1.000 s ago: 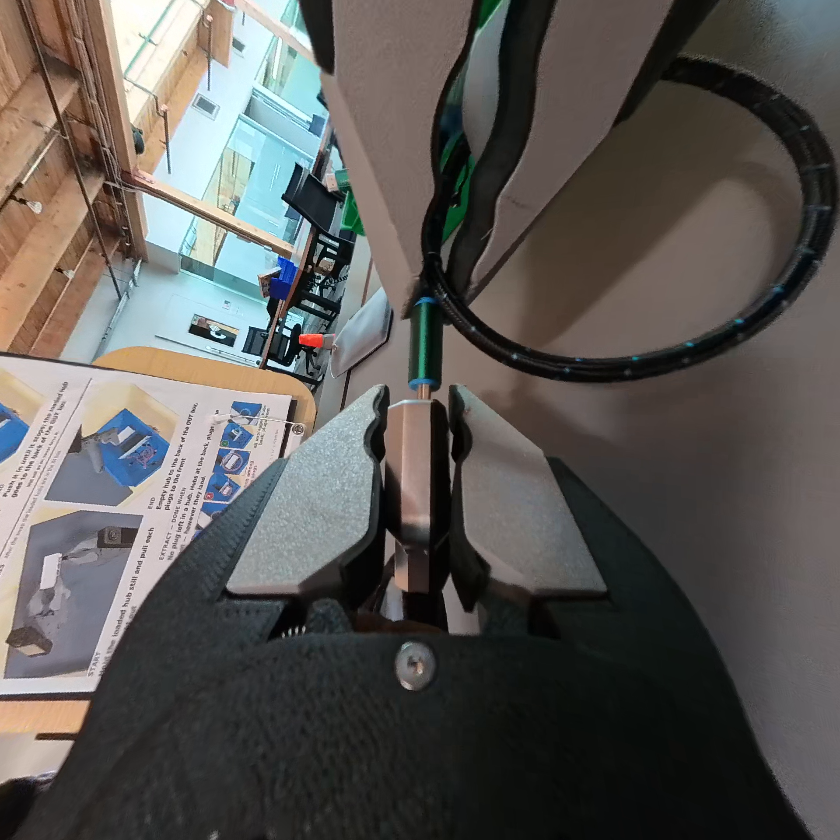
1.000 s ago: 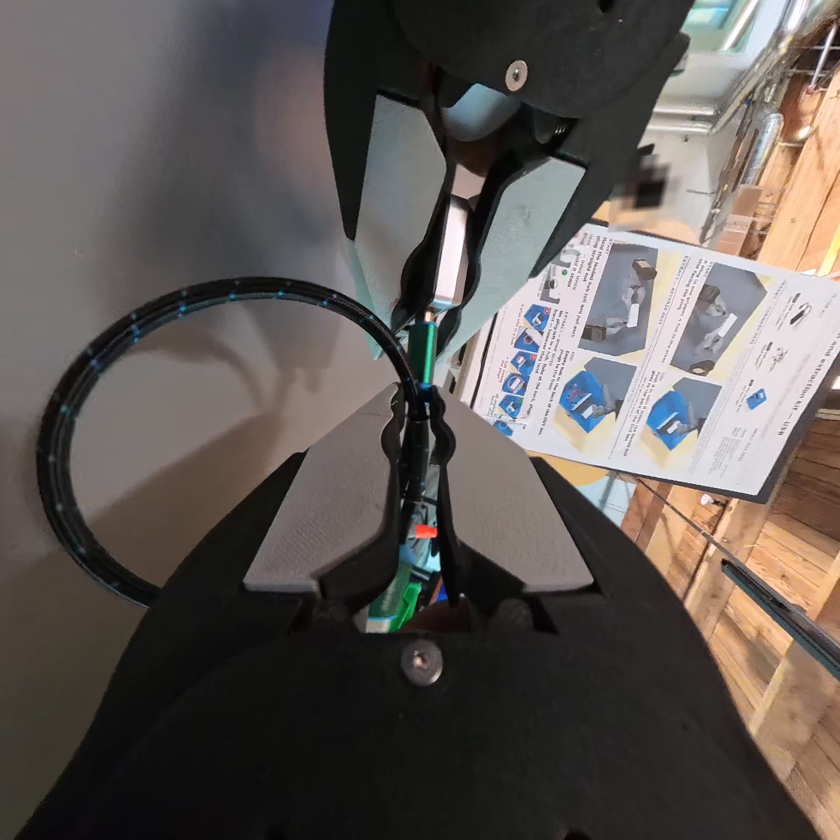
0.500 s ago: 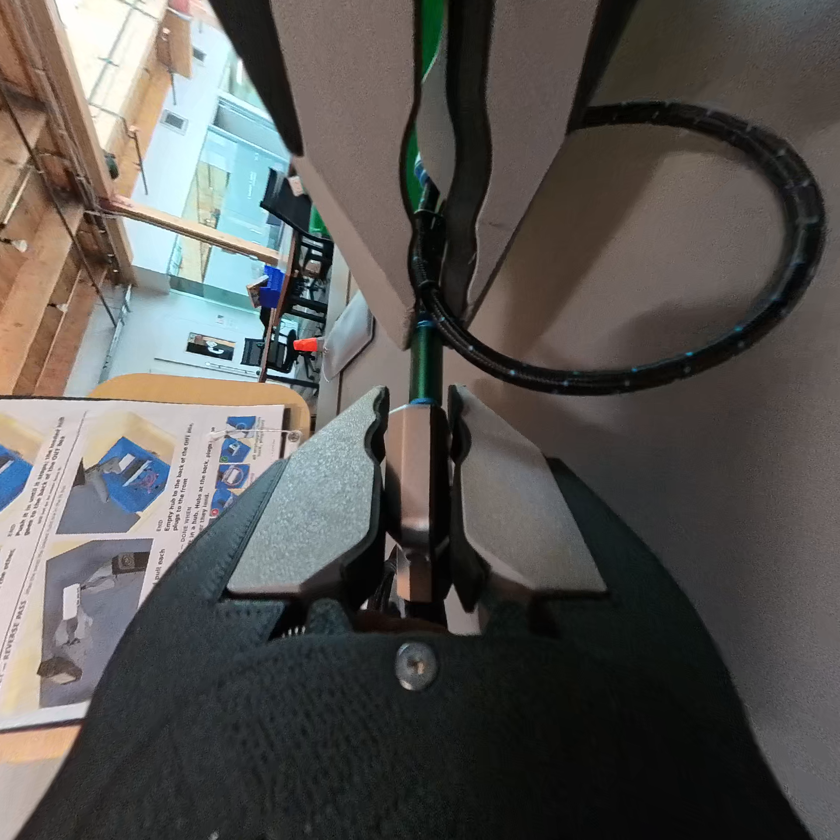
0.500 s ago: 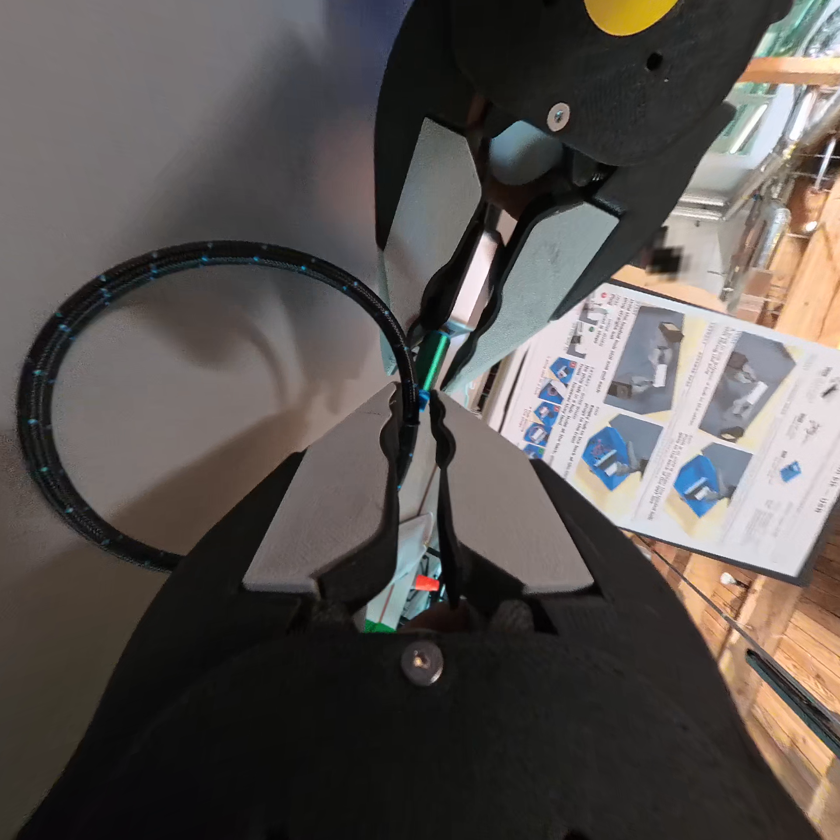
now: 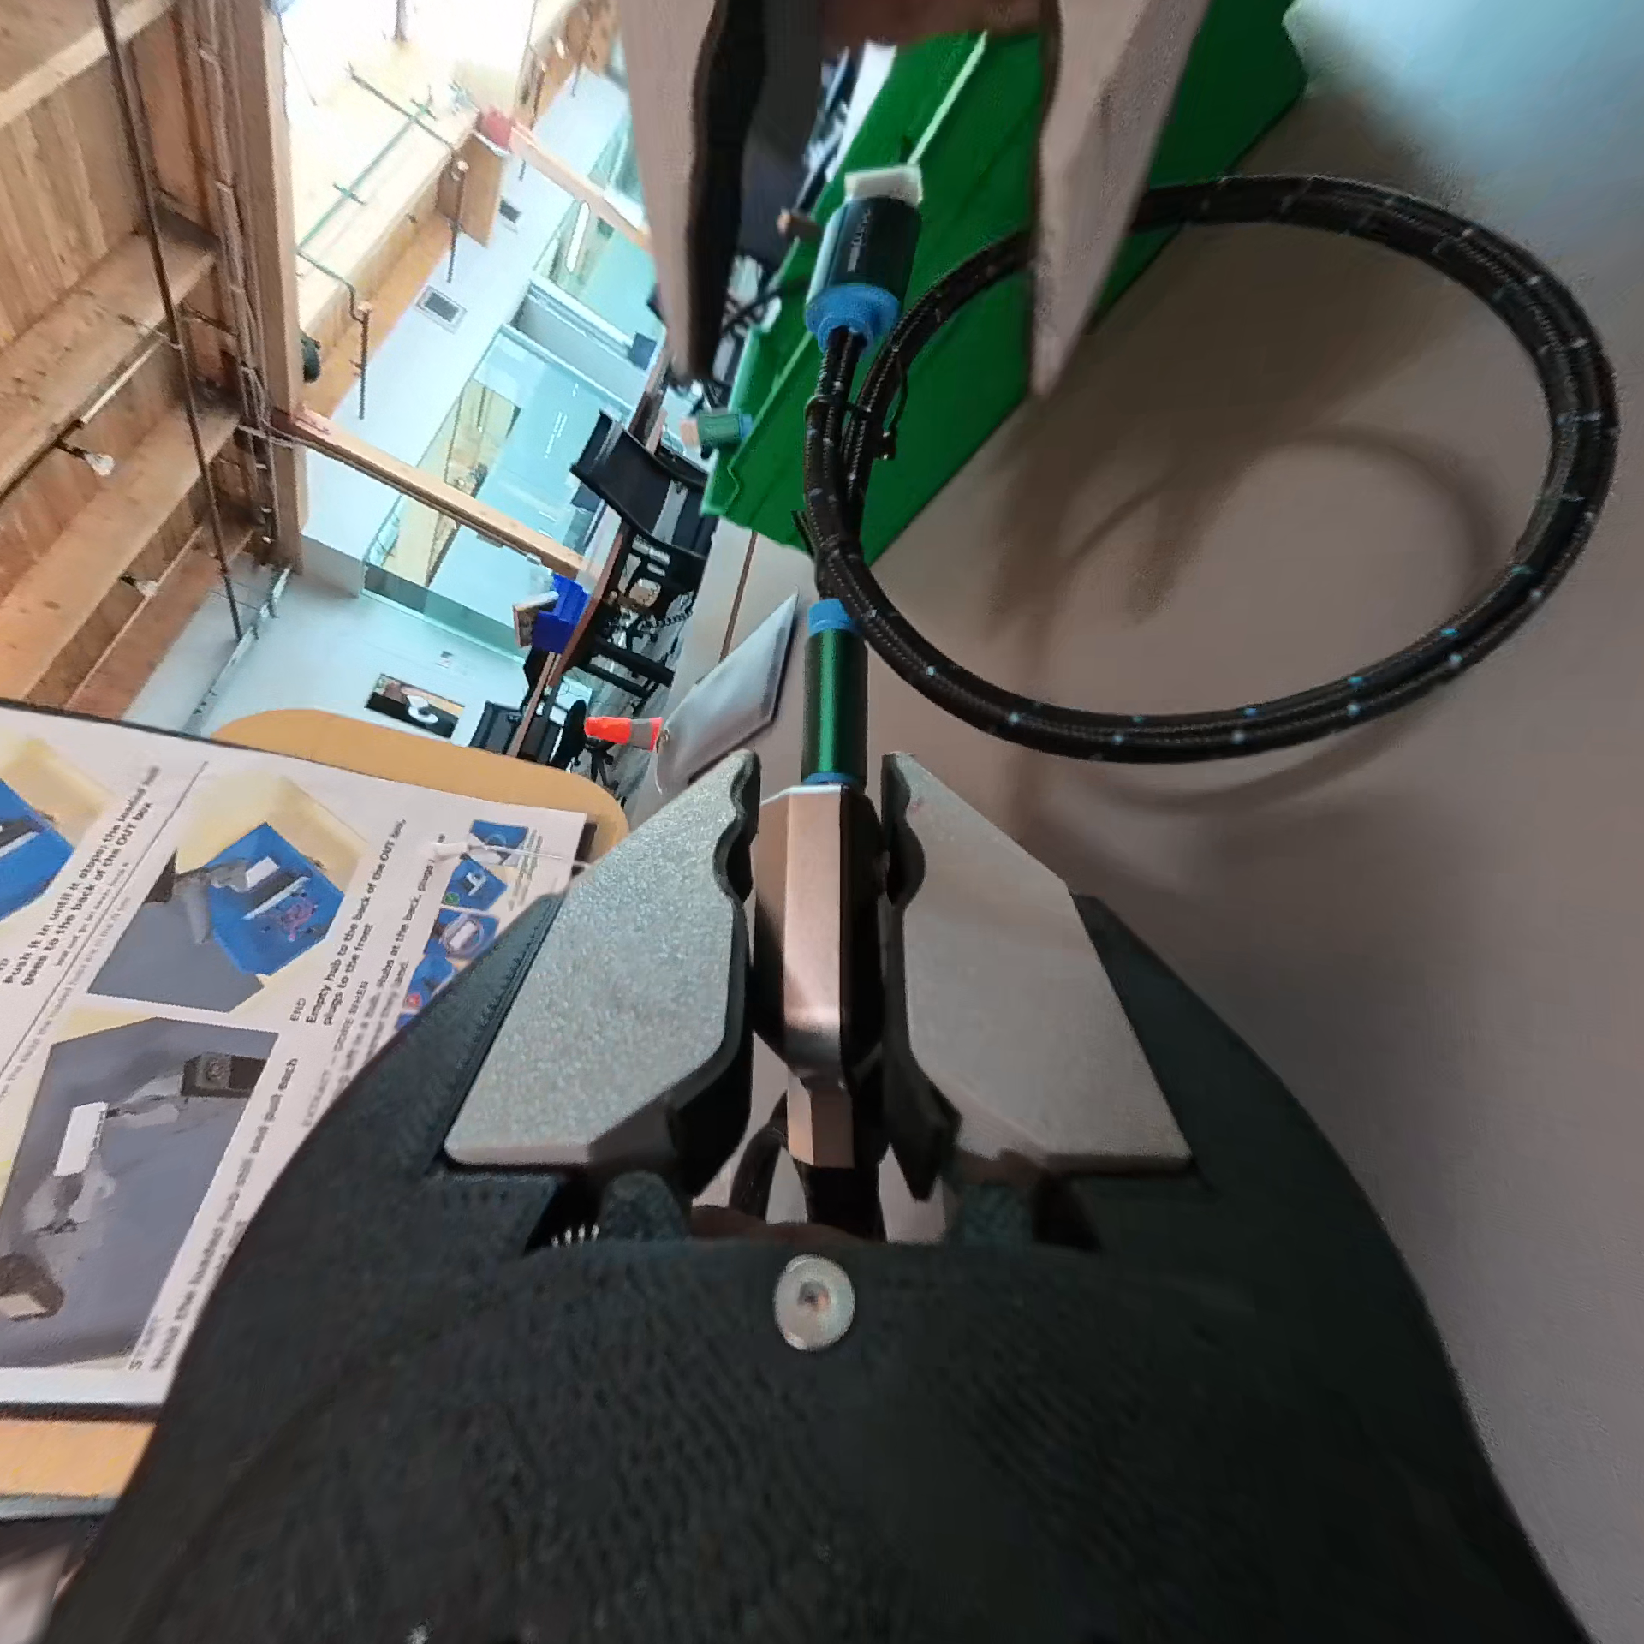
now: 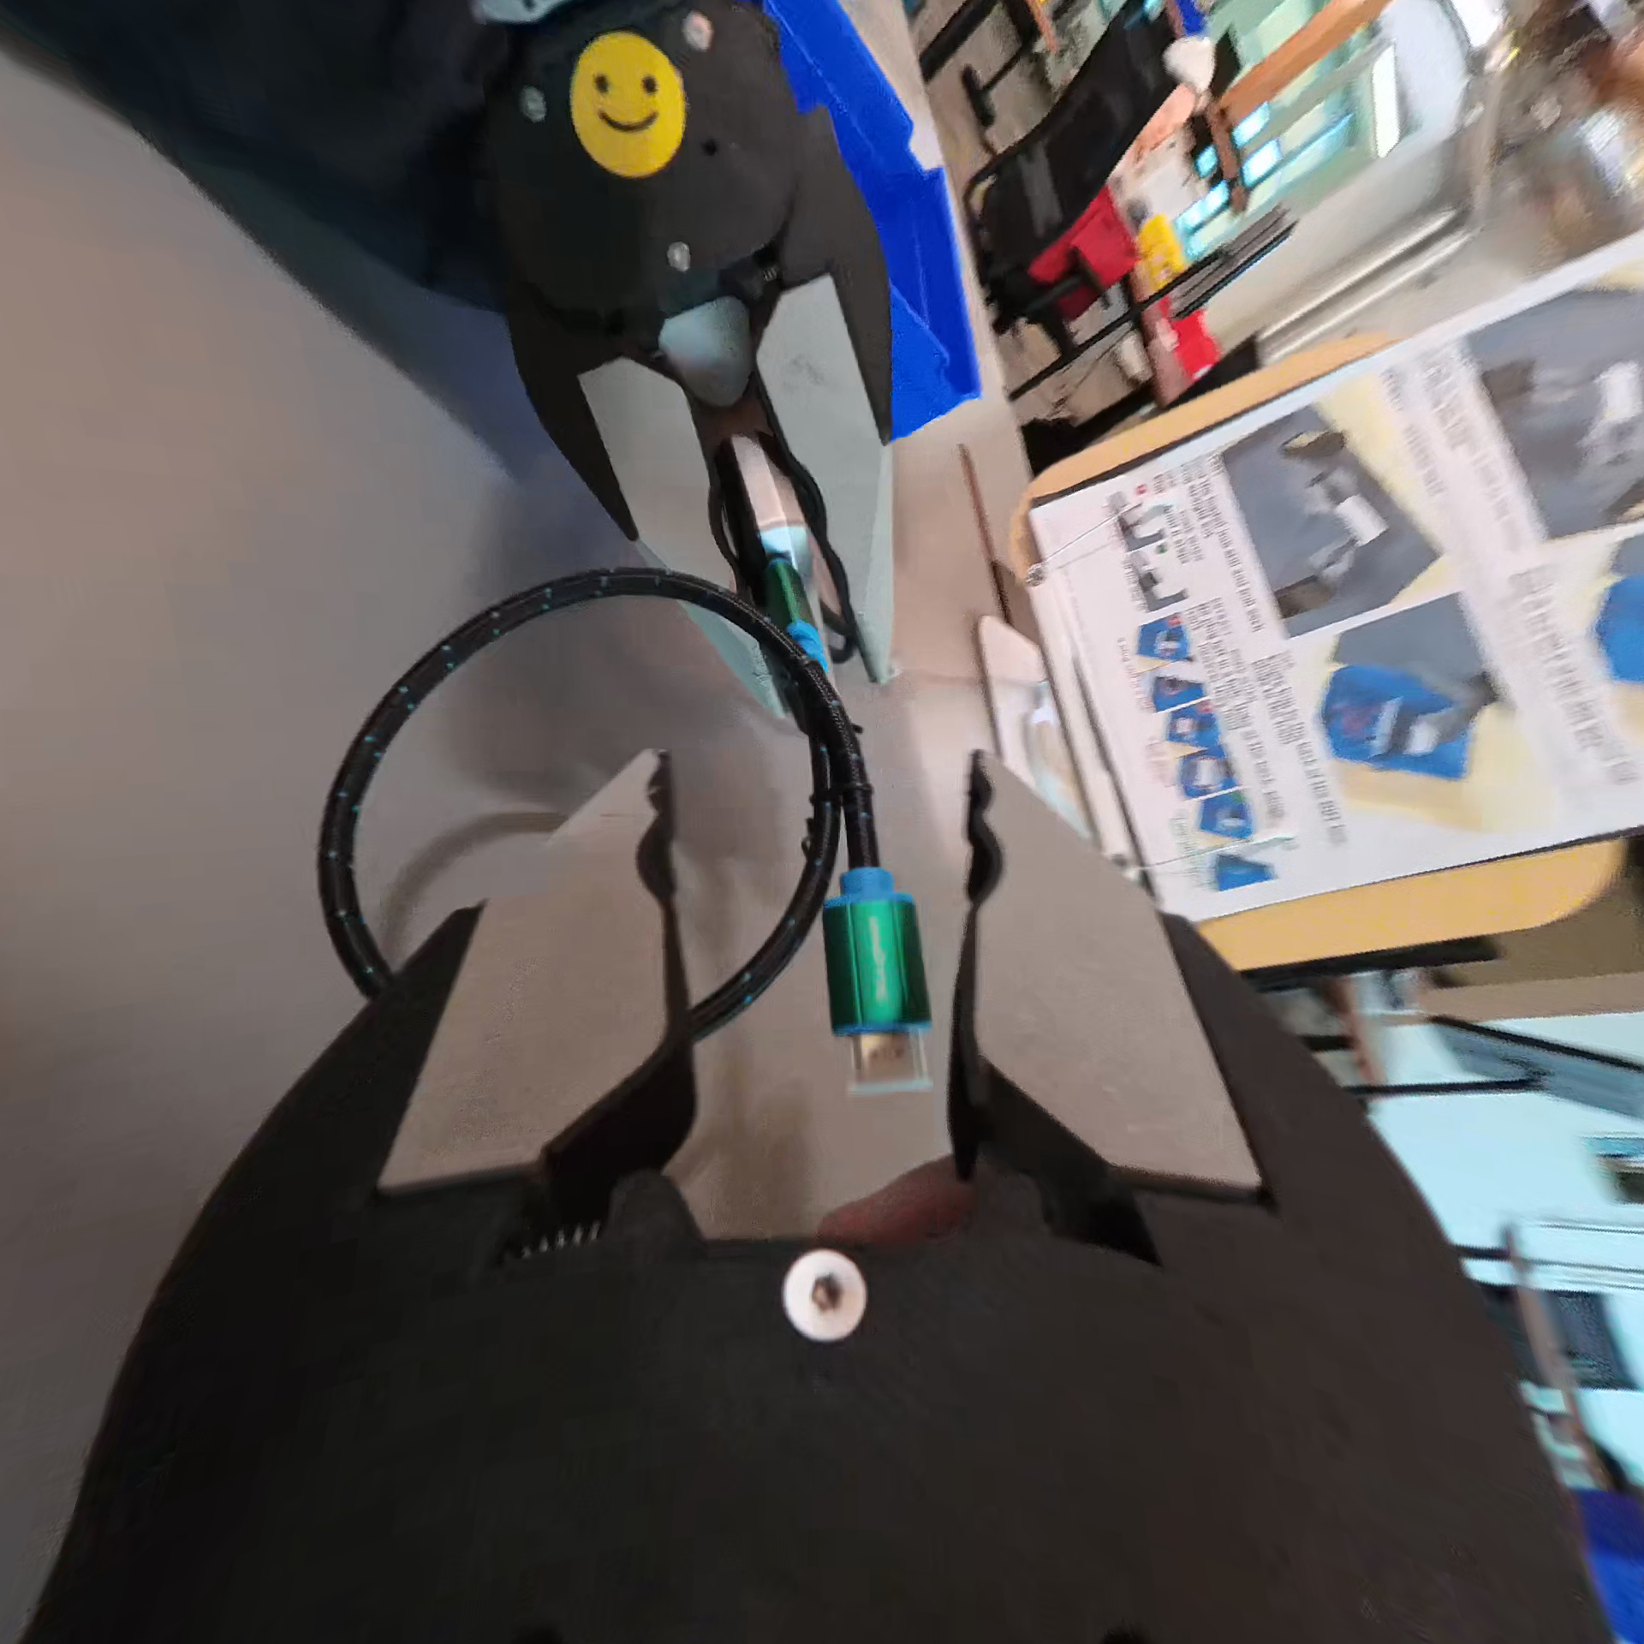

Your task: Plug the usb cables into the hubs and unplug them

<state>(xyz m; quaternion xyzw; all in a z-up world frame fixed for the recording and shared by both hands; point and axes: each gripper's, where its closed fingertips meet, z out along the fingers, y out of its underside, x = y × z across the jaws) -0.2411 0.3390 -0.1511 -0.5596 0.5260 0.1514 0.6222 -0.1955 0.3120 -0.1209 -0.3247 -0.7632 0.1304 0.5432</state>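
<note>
— Is any writing to be found?

— Printed lines and captioned photographs are carried by a white instruction sheet (image 6: 1334, 667), which is fixed to a rounded wooden board (image 6: 1388, 907) beyond the bench's far edge.

— Anything on the cable?

— Small lettering is printed along the green shell of the free plug (image 6: 876, 970); it is too blurred to be read. The other plug is seated in the silver block (image 5: 805, 934) clamped by the left hand-held gripper (image 6: 826, 685).

— Any signs?

— A yellow smiley sticker (image 6: 628, 102) is borne on that gripper's black body.
</note>
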